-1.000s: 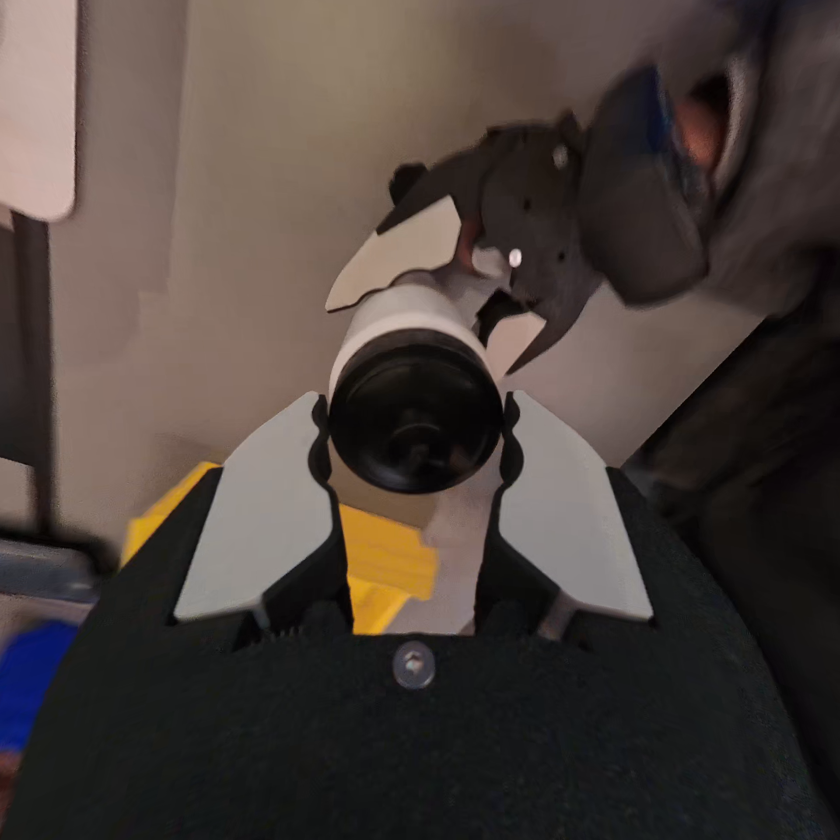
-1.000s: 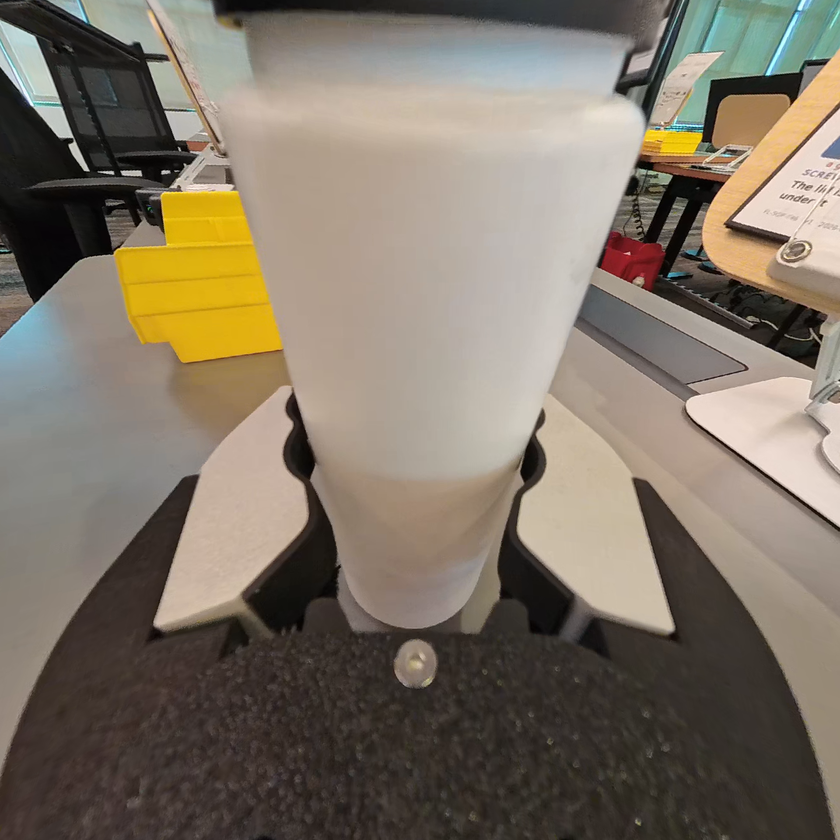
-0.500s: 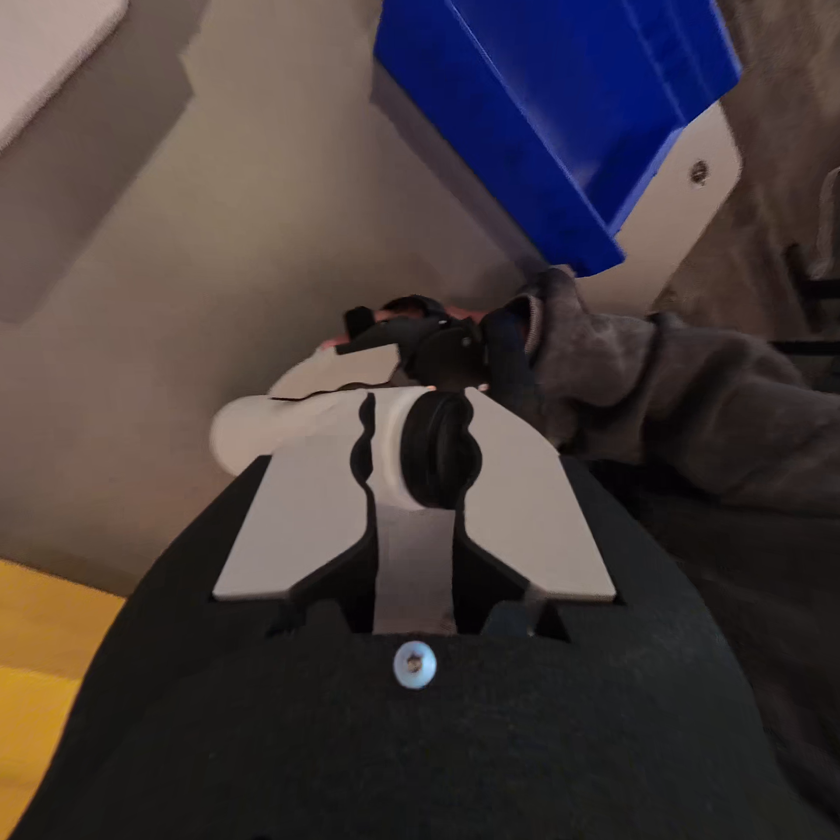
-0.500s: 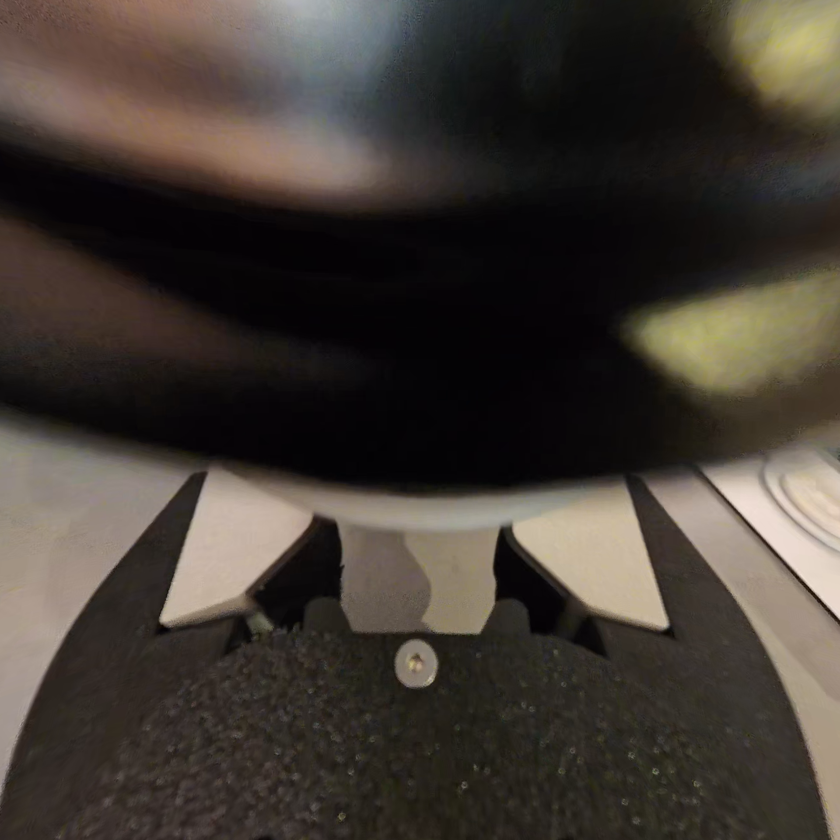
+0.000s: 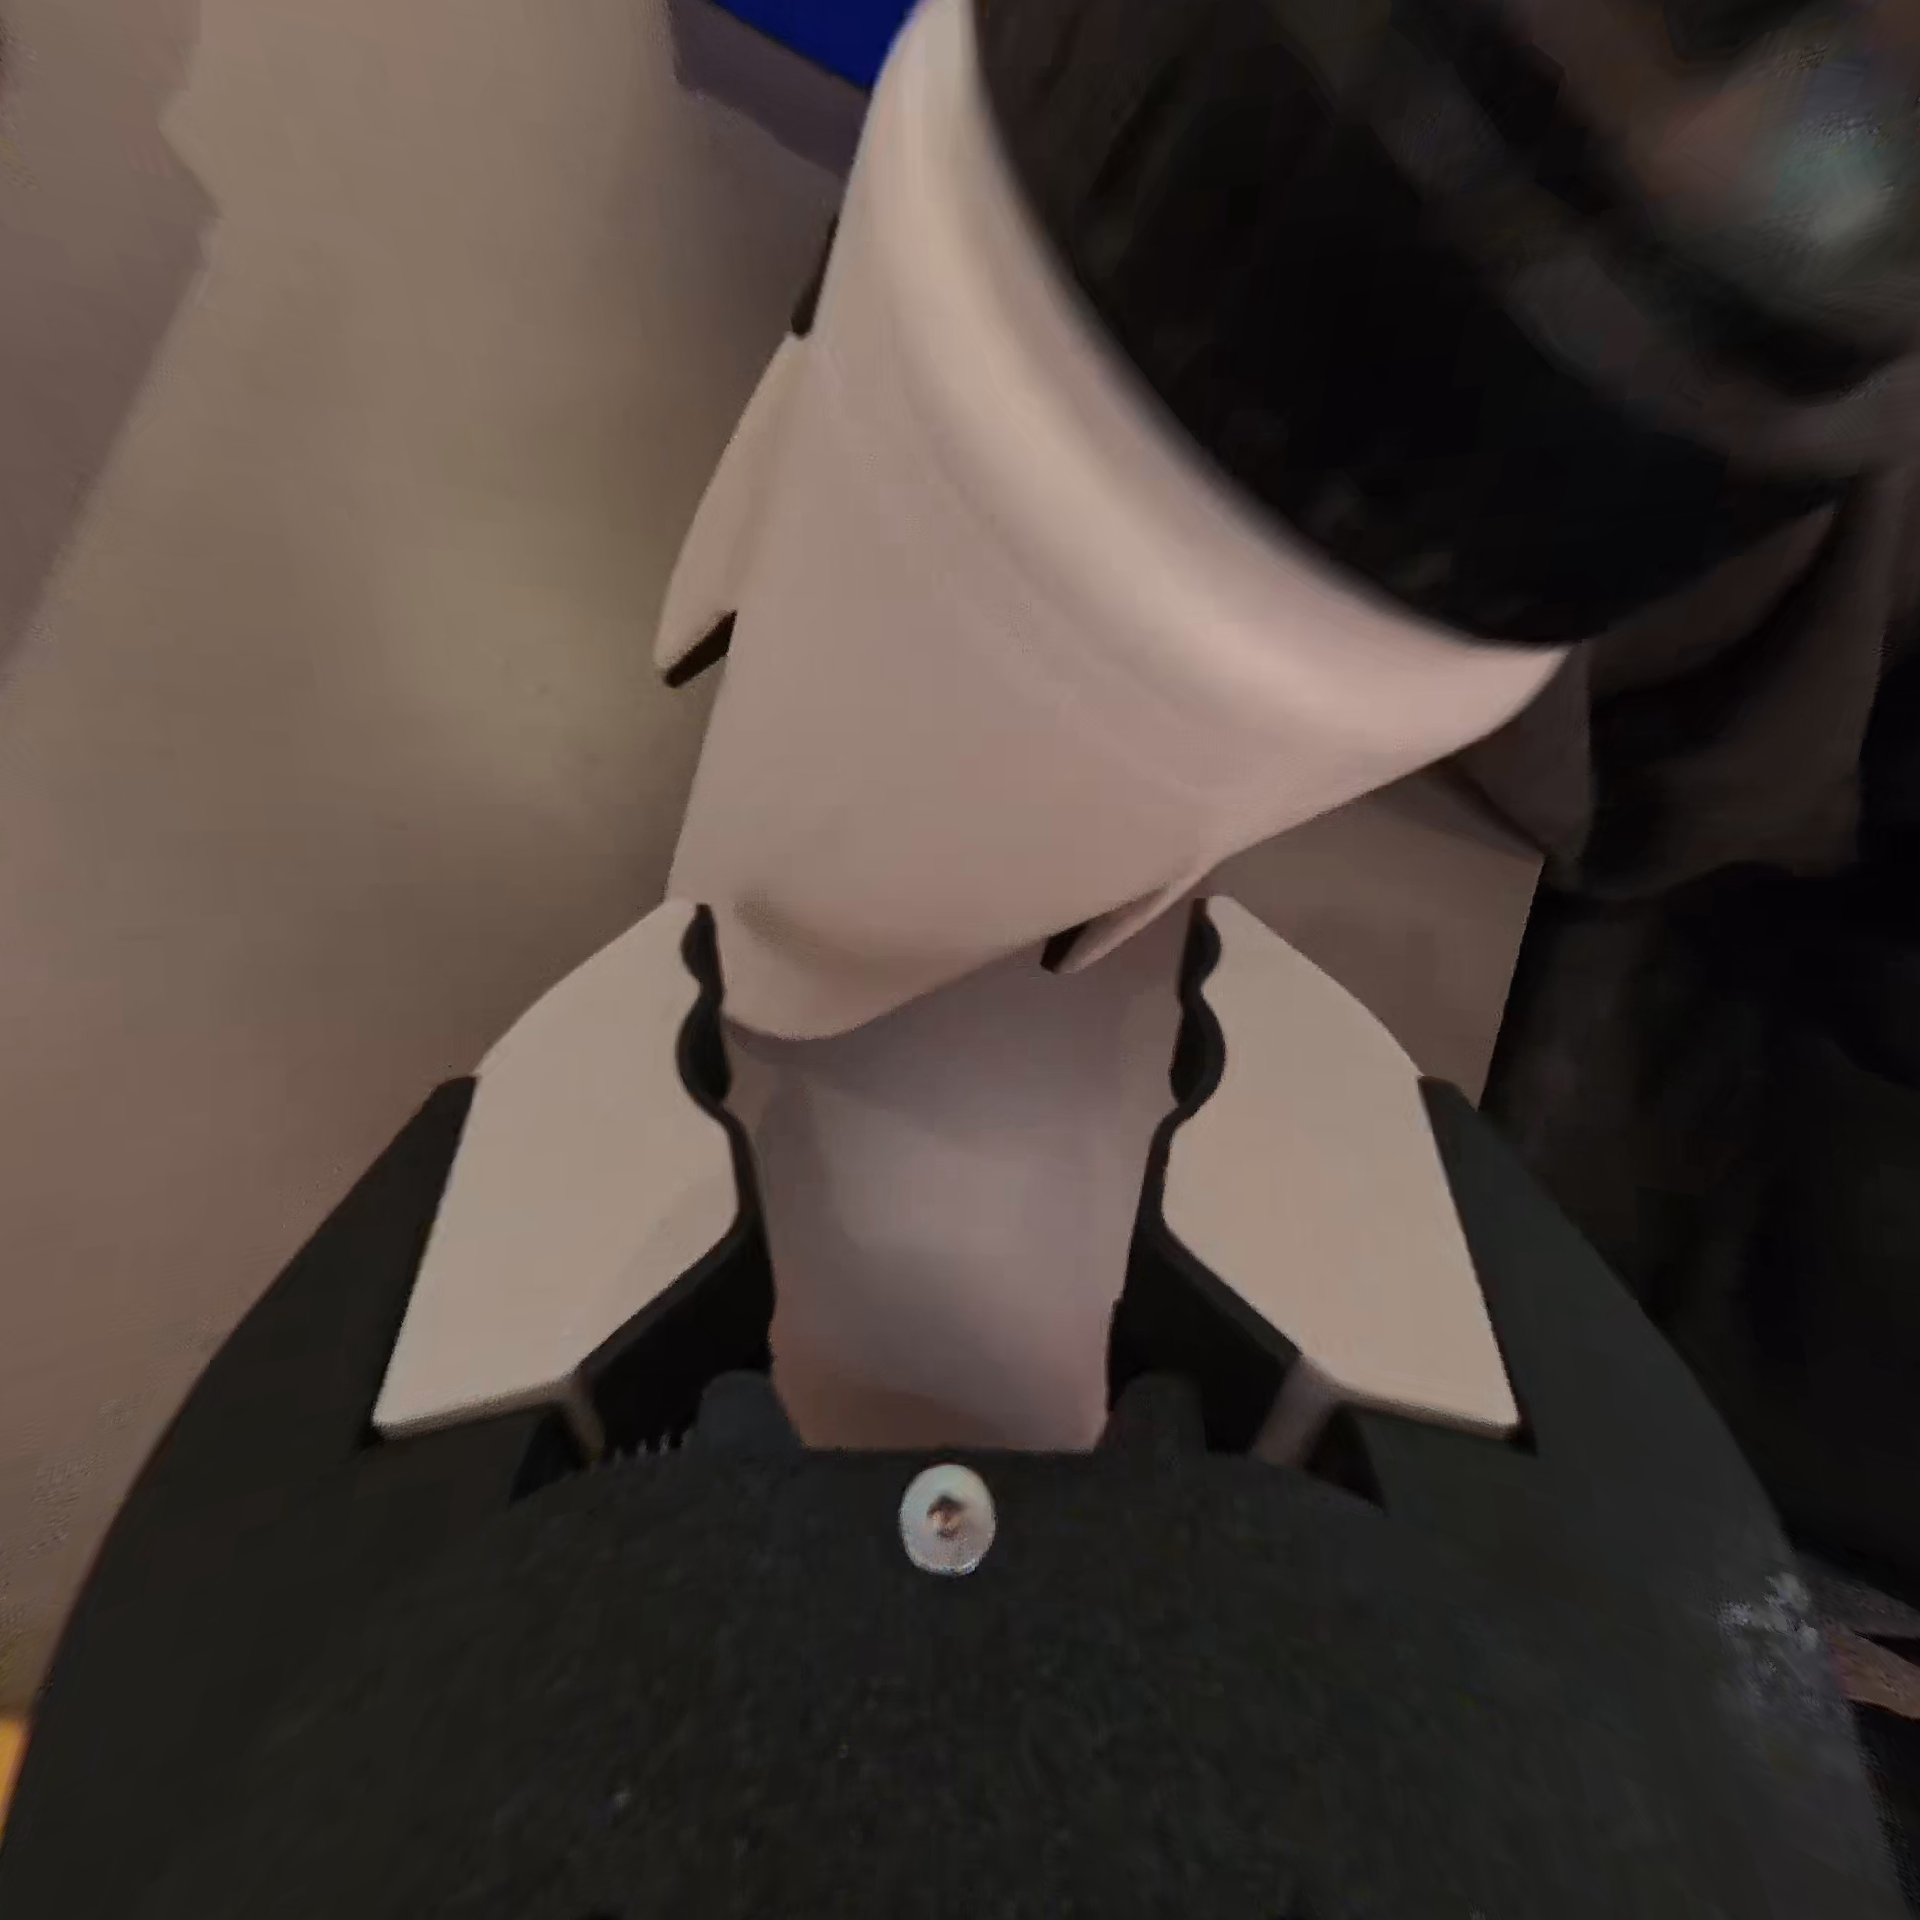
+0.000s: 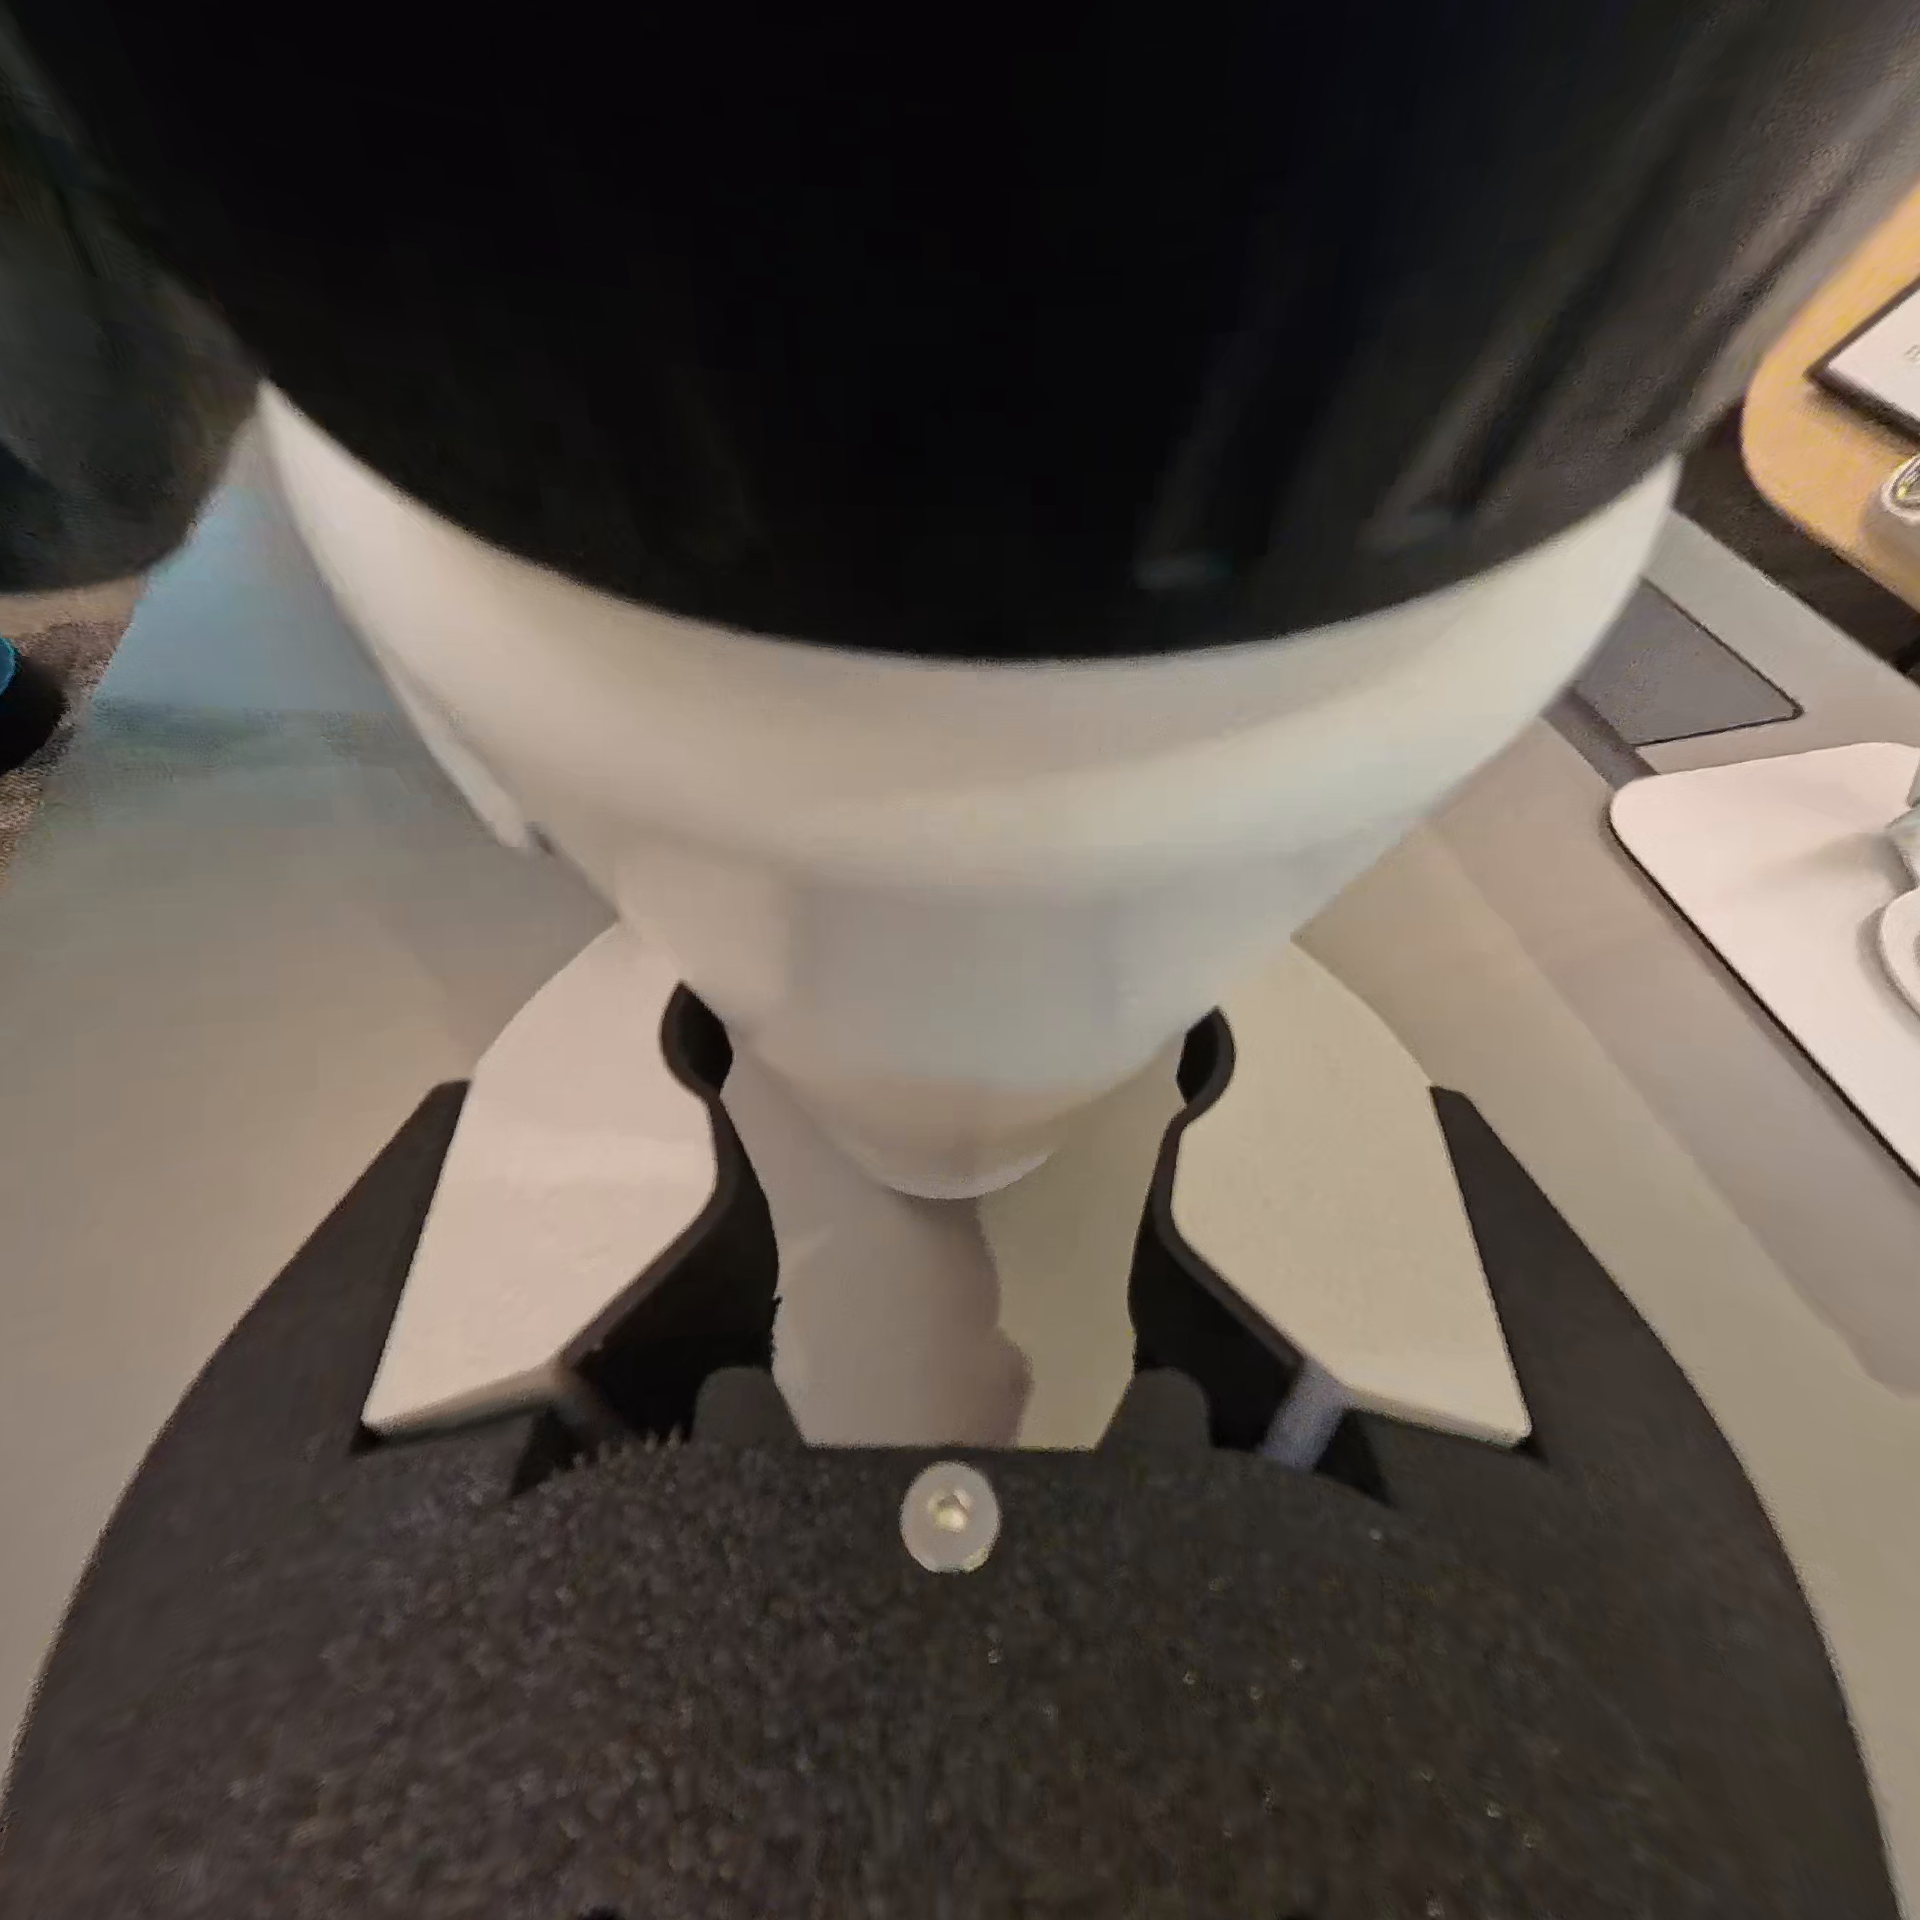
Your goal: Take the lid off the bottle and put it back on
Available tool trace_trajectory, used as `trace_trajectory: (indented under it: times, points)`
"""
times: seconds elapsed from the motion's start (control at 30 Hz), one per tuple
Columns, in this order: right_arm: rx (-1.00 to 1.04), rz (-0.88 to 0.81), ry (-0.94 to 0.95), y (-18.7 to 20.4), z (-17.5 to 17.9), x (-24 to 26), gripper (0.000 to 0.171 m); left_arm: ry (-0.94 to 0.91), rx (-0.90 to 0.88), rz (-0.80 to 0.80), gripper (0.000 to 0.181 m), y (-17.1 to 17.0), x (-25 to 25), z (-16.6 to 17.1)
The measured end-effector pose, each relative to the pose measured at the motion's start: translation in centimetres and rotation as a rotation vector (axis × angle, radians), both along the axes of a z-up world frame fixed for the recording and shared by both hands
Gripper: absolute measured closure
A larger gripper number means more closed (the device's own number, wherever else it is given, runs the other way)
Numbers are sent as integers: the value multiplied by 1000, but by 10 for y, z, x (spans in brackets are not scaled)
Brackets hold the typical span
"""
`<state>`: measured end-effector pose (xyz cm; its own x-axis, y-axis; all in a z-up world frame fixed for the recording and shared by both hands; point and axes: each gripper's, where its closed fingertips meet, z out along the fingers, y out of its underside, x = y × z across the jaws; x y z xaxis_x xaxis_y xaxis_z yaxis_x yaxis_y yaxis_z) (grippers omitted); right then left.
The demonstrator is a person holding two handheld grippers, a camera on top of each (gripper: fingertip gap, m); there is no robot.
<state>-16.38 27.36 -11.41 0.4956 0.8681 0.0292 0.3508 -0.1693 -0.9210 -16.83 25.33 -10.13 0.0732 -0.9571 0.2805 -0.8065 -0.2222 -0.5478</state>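
One white bottle point(image 6: 935, 831), black lid point(image 6: 935, 312) on, held above counter point(image 6: 208, 1039). Right gripper point(image 6: 951, 1049) jaws clamp narrow base; left gripper point(image 5: 951, 997) jaws apart, empty. Rigid, smooth, likely slippery: grip lid's sides.

Left tongs point(image 5: 951, 997) parted; right tongs point(image 6: 948, 1023) clamped.

left gripper point(image 5: 951, 997): off lid point(image 5: 1455, 312), jaws now spread beside bottle point(image 5: 987, 675) base | bottle: nearer both cameras
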Motion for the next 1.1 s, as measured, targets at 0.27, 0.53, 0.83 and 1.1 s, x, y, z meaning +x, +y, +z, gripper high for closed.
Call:
trace_trajectory:
  times: [0.27,0.53,0.83,1.1]
  points:
    - [153,92,65,0,-15,-9,83,-54,-59,-33,101,-5,2,-36]
    - [165,94,116,5,-17,-2,76,-131,-49,-12,124,6,2,-15]
    - [260,59,345,1,58,15,76,-138,6,-3,121,11,-6,3]
    - [132,75,298,7,51,9,89,-117,224,-74,104,21,-9,63]
